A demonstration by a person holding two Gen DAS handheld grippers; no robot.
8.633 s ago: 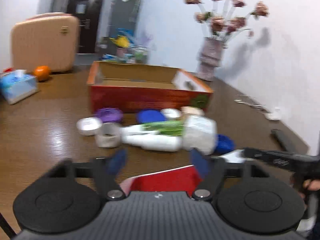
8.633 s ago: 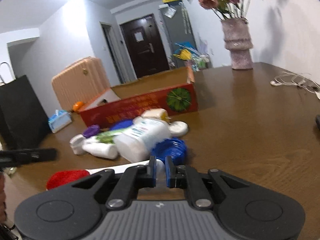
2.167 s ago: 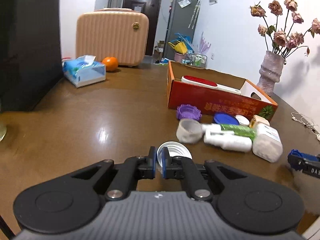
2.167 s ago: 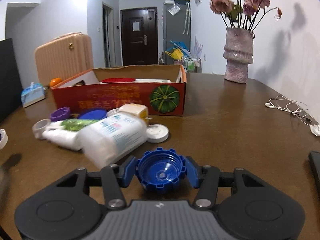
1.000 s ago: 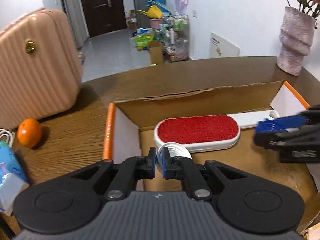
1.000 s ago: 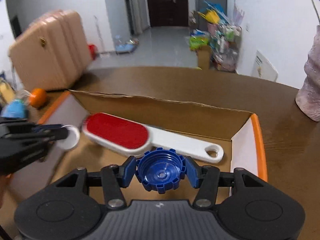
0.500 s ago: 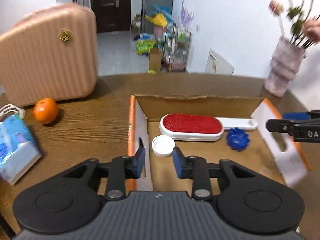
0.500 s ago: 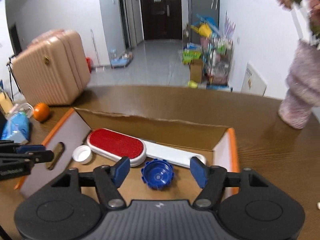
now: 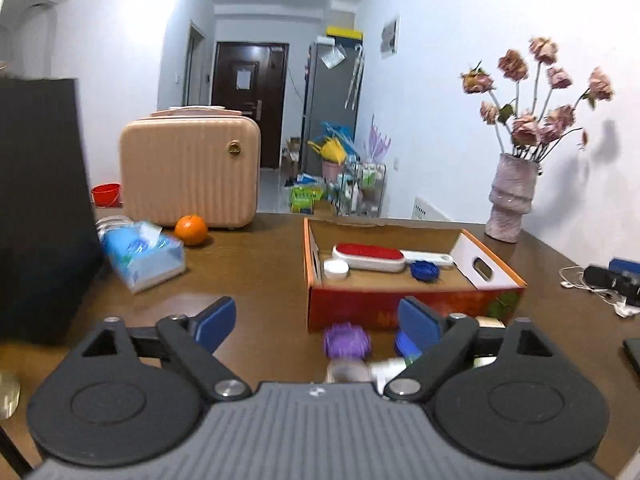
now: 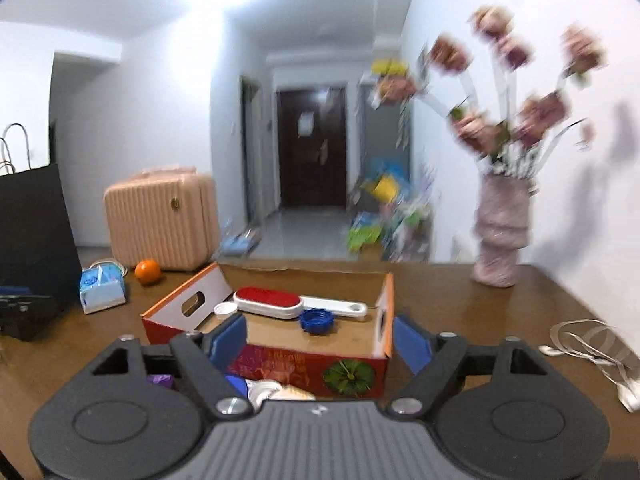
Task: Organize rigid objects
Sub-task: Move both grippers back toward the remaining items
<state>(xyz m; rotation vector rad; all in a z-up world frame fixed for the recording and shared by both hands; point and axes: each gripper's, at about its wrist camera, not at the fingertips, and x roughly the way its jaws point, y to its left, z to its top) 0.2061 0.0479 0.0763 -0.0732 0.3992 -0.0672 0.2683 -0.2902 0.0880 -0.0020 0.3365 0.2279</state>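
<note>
A red cardboard box (image 9: 416, 304) (image 10: 280, 364) stands on the brown table. Inside lie a red-and-white brush (image 9: 370, 257) (image 10: 268, 301), a white lid (image 9: 335, 269) (image 10: 224, 309) and a blue cap (image 9: 425, 270) (image 10: 316, 320). In front of the box sit a purple lid (image 9: 346, 340), a blue lid (image 9: 400, 346) and white bottles (image 9: 388, 370), partly hidden by the fingers. My left gripper (image 9: 318, 326) is back from the box, its jaws opening with nothing between them. My right gripper (image 10: 320, 342) hangs before the box's near wall, jaws also opening and empty.
A pink suitcase (image 9: 190, 172), an orange (image 9: 191, 230) and a blue tissue pack (image 9: 142, 254) sit at the left, beside a black bag (image 9: 40, 208). A vase of dried flowers (image 9: 512, 200) stands at the right, with white cables (image 10: 592, 344) near it.
Both grippers let go inside the box: the white lid and the blue cap now lie there. Both then pulled back and up from the box, jaws spreading wider.
</note>
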